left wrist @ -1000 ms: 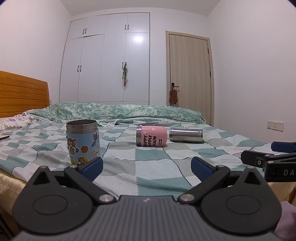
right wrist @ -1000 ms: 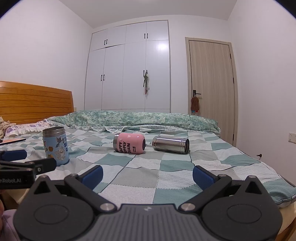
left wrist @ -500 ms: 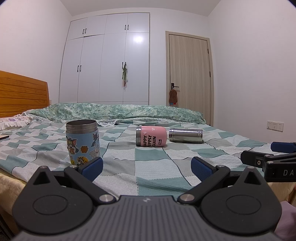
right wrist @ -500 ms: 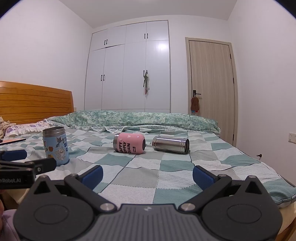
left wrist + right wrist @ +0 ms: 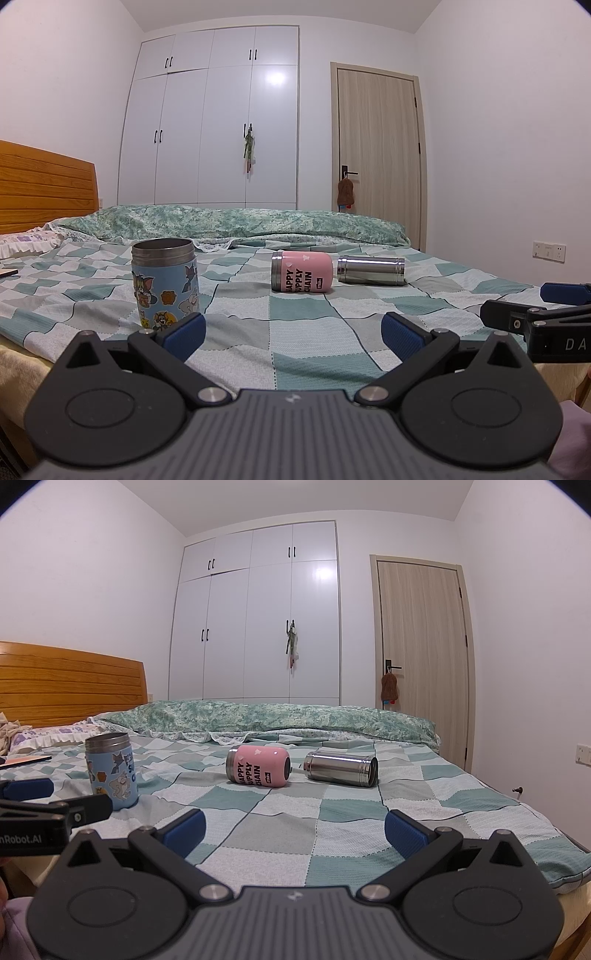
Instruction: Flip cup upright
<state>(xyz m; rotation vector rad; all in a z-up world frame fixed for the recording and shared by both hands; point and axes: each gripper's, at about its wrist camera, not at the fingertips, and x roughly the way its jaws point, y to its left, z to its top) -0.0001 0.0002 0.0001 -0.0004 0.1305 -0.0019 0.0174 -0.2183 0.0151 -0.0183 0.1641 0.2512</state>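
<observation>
On the checked bedspread [image 5: 343, 830], the pink cup [image 5: 258, 766] lies sideways beside a steel cup [image 5: 341, 768]; both grippers (left gripper [image 5: 291, 332], right gripper [image 5: 293, 829]) wait spread, empty. Rigid, probably slick: grasp mid-body.

Black grippers [image 5: 291, 334] — blue fingertip pads [image 5: 184, 330]

Ahead of my left claw [image 5: 291, 334], the pink cup [image 5: 302, 272] lying on its side reads "HAPPY SUPPLY CHAIN" in black. My right claw's body [image 5: 557, 343], off to its right, shows "DA". From the right wrist view, my left claw's body [image 5: 33, 836] shows "nRobot.AI".
</observation>
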